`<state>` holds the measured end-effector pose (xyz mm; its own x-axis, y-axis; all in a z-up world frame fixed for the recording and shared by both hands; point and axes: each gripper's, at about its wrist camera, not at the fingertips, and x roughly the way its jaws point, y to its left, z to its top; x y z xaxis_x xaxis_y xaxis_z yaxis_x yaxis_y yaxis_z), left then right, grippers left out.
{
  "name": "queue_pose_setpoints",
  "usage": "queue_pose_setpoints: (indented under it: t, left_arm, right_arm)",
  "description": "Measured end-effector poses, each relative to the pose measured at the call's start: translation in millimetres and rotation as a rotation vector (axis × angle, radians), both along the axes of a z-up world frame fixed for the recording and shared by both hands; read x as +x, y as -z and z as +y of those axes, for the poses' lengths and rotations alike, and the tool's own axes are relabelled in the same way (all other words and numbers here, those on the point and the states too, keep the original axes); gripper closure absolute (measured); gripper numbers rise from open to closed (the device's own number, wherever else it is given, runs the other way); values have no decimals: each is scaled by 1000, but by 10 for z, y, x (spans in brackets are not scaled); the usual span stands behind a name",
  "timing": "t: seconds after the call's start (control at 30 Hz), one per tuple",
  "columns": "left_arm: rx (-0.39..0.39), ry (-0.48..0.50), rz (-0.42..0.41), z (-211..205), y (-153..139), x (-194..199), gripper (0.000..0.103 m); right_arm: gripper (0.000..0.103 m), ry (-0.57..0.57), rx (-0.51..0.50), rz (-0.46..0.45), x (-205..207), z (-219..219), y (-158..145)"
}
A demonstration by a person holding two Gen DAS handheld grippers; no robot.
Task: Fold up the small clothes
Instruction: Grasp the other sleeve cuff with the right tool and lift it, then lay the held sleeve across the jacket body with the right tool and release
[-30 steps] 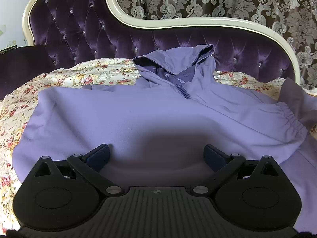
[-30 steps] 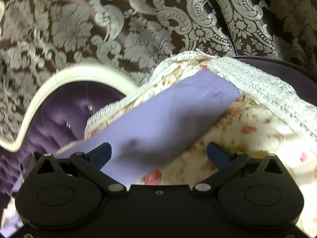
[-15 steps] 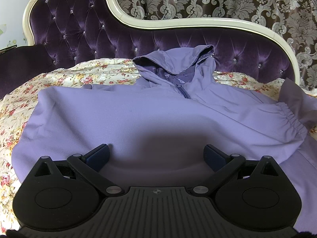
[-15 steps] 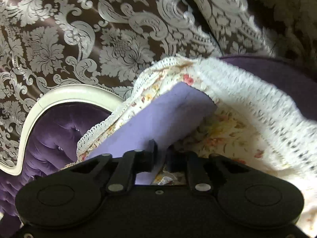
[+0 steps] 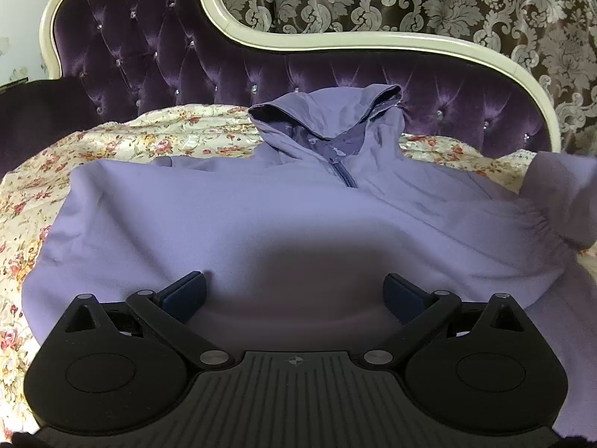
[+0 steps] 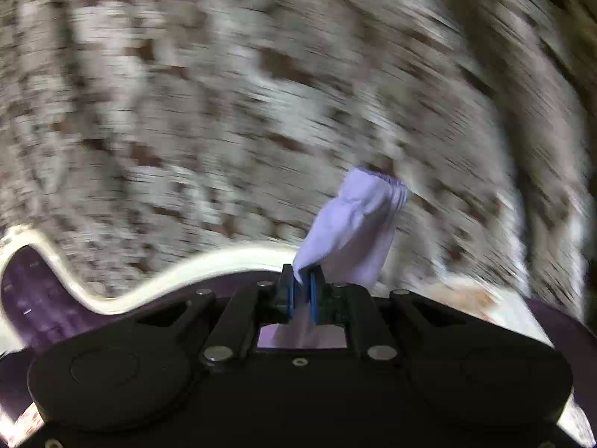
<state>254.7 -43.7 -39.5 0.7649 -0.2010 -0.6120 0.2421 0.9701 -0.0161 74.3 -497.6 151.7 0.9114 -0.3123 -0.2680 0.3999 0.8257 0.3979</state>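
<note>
Lying flat on the flowery bedspread (image 5: 33, 194), front up, hood (image 5: 324, 112) at 12 o'clock against the purple headboard (image 5: 149, 59): one lilac hoodie (image 5: 231, 216). Soft and light by the look of it, floppy, sure to sag and slide where not held. Not breakable. Zip (image 5: 341, 173) short and stiff, best kept out of a fold line.

Hovering low over the hem at 6 o'clock, left gripper (image 5: 294, 291), fingers (image 5: 184, 291) spread wide, nothing between them. Good place to take hold from there: the hem edge, or a shoulder seam.

Over at 3 o'clock, sleeve (image 5: 559, 194) lifted off the bed and blurred. Pinched near the cuff (image 6: 377, 183) by the right gripper (image 6: 301, 295), blue pads squeezing in on a thin fold of cloth. Cuff flopping up past the fingertips at 12 o'clock in the right view, curtain (image 6: 224, 93) behind all smeared. Small pinch, so likely to slip if pulled hard. Better to carry the sleeve gently across the chest and lay it down flat.
</note>
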Motion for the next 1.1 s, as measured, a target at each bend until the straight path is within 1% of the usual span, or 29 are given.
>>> queue_pose_setpoints:
  t: [0.1,0.2,0.3,0.4,0.5,0.6,0.67,0.8,0.93,0.97,1.0,1.03,1.07,1.1]
  left_arm:
    - [-64,-16,6,121,-108,-34,2]
    - [-102,-35,-9,287,-243,-100,2]
    - [-109,-39,-29,447,-360,-159,2]
    - [-114,-58,-49,638,-453,-222,2]
    - [-138,-80,-44,837,-486,-275,2]
    - [-170,-108,-24,1040,-481,-305,2]
    - [-184,-128,-11,1156,-460,-326,2]
    - [-200,-173,7,1370,-423,-372,2]
    - [-214,-205,14,1524,-415,-390,2]
    - [-223,-209,18,1553,-411,-382,2]
    - [-233,-211,22,1571,-411,-376,2]
    - [-244,-209,27,1582,-413,-368,2]
    - [-252,-205,34,1584,-417,-357,2]
    - [-259,-202,38,1590,-419,-358,2]
  right_arm:
    - [87,-106,-54,-45,166,425,-340]
    - [87,-219,-87,-76,365,871,-552]
    - [87,-336,-92,-91,568,1359,-630]
    - [88,-449,-93,-81,768,1886,-575]
    - [88,-545,-125,-57,943,2444,-393]
    - [88,-632,-127,-11,1101,2963,-78]
    - [88,-679,-130,27,1180,3274,174]
    - [87,-766,-175,134,1310,3851,774]
    - [86,-817,-181,242,1308,4161,1272]
    - [83,-825,-186,256,1295,4197,1342]
    - [78,-838,-199,272,1283,4249,1421]
    - [77,-854,-212,290,1269,4291,1482]
    - [71,-868,-222,298,1214,4318,1512]
    - [58,-882,-231,295,1159,4343,1521]
